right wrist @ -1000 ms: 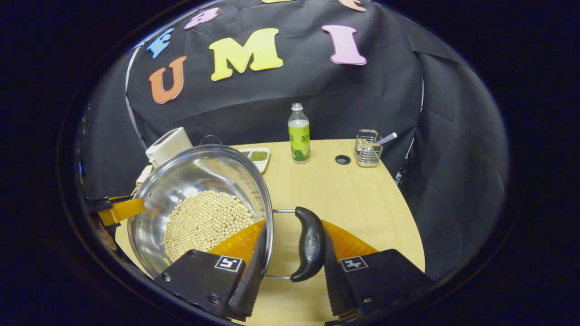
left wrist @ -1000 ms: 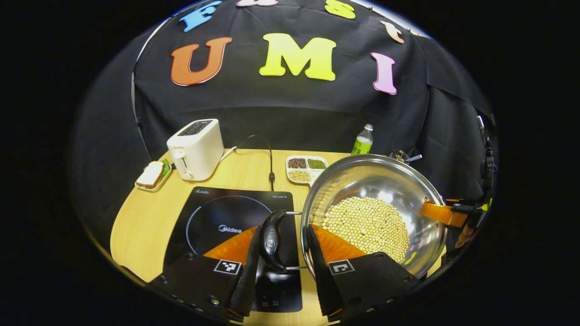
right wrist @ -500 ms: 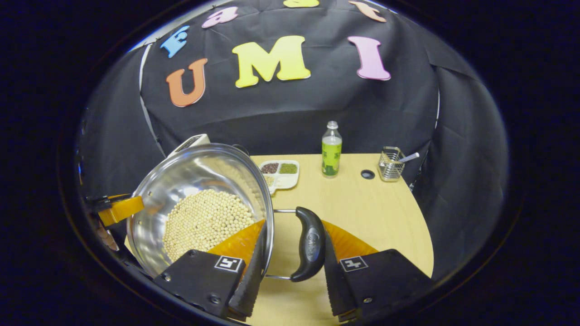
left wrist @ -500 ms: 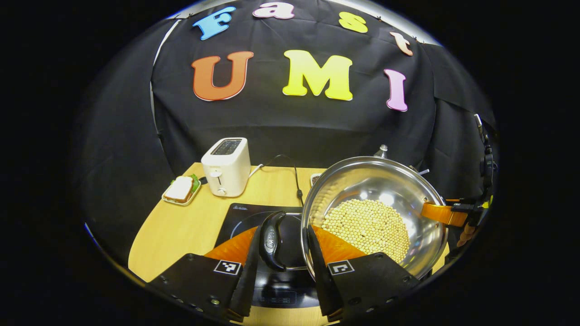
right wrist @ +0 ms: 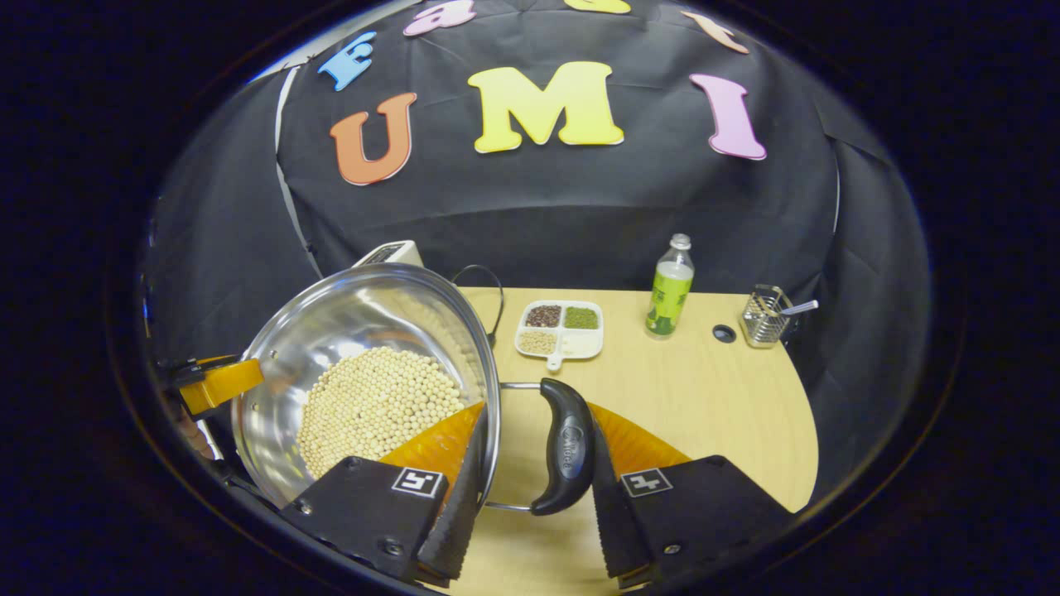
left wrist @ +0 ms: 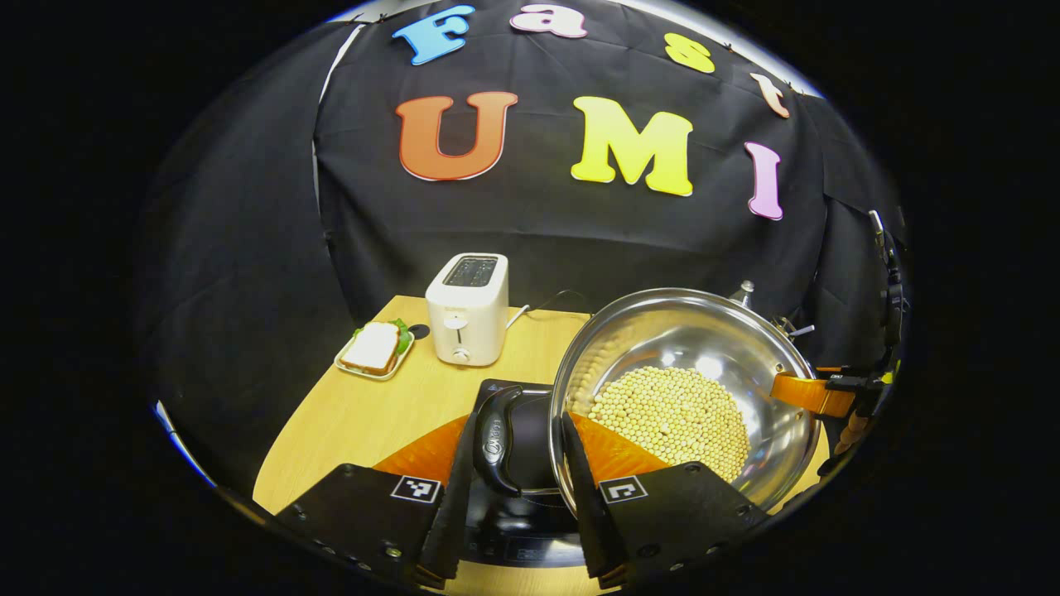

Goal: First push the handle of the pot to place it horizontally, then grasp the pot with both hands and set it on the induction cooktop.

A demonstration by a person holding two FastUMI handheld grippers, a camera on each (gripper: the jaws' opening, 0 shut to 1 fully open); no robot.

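Black cloth backs a wooden table (right wrist: 662, 397) in both views; on it stand a white toaster (left wrist: 466, 309), a small tray with a sandwich (left wrist: 374, 349), a sectioned dish of beans (right wrist: 560, 329), a green-labelled bottle (right wrist: 669, 286) and a wire basket (right wrist: 763, 316). In the left gripper view the steel pot (left wrist: 729, 348), holding a layer of pale beans (left wrist: 675, 414), sits partly over the black induction cooktop (left wrist: 517, 513); whether it rests on the cooktop or is held above it cannot be told. The left gripper (left wrist: 513, 488) straddles the pot's dark left handle (left wrist: 495, 439), fingers set apart, one just beside the handle and the other inside the pot's wall; whether both press cannot be told. In the right gripper view the right gripper (right wrist: 530, 505) straddles the right handle (right wrist: 566, 447) likewise, one finger inside the rim and the other against the handle's outer side; its clamping also cannot be told.
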